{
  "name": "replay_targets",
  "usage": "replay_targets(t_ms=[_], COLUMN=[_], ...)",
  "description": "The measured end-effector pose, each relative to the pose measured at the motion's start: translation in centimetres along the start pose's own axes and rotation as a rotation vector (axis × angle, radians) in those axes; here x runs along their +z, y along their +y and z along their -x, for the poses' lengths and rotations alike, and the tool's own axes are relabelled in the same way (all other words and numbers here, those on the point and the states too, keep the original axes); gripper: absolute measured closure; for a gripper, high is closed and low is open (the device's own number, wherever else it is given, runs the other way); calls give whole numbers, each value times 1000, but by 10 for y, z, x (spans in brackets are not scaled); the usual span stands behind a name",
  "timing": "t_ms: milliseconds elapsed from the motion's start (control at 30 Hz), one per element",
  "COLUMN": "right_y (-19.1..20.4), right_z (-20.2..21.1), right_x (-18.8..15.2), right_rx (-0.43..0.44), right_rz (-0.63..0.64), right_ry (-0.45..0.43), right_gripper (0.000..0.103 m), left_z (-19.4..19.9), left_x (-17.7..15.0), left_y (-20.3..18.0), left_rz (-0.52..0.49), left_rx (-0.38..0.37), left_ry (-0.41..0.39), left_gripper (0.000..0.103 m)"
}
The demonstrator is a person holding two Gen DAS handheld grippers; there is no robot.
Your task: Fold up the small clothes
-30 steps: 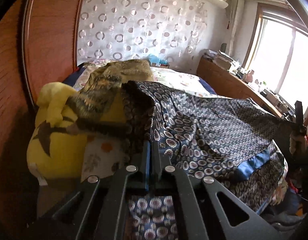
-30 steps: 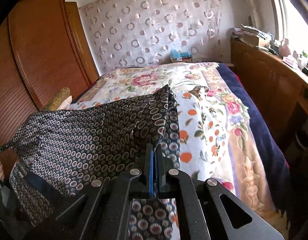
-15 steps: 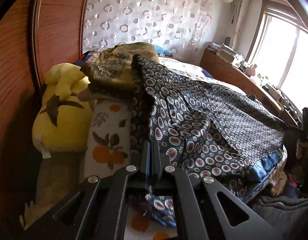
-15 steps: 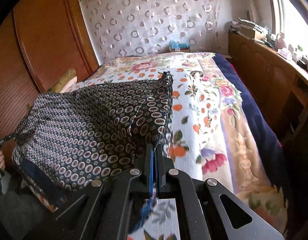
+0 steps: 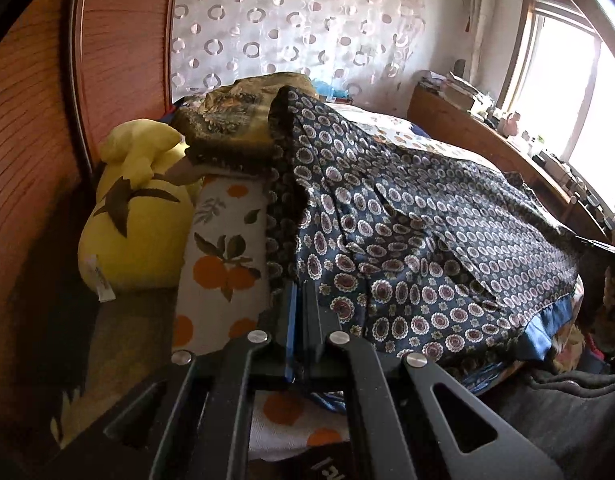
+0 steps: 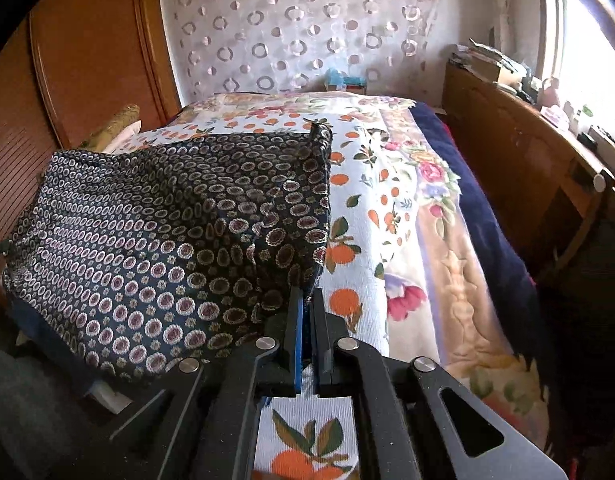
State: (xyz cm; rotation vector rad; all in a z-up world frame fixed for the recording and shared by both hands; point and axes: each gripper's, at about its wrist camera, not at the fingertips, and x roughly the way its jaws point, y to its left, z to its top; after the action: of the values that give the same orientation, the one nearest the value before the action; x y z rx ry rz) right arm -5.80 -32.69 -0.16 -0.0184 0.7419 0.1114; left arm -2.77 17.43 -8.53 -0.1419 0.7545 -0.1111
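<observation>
Still early. Dark patterned cloth [image 6: 179, 236] spread over the near end of the bed [image 6: 391, 240], close to its left edge, by the yellow plush toy [image 5: 135, 232]. Left tongs [image 5: 298, 312] pinched shut on one corner, right tongs [image 6: 306, 312] on the other. Laid out, not yet folded.

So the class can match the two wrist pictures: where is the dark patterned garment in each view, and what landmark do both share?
Left wrist: the dark patterned garment fills the centre and right, draped over the bed.
Right wrist: it covers the left half, corner pinched at bottom centre.
Shared landmark: the circle-patterned curtain behind the bed.
</observation>
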Motion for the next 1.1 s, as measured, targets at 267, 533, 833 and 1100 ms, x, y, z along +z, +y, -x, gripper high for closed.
replay_targets(t_ms=[267,533,833,1100], right_y=[15,40,64,67], right_z=[0,-24,-55,-67], right_x=[24,25,14,4], right_rx=[-41,-2,46,25], right_rz=[28,74,128,136], right_ry=[-43,-22,35,8], right_gripper=[57,54,54,44], left_z=[7,-5,-15,-15], left_x=[9,2,-17,-24], left_y=[-6,-4,4,-3], left_rz=[-28,-12,11,-3], left_rx=[41,76,96,102], left_ry=[-65,-38,19,27], left_gripper=[41,36,36,36])
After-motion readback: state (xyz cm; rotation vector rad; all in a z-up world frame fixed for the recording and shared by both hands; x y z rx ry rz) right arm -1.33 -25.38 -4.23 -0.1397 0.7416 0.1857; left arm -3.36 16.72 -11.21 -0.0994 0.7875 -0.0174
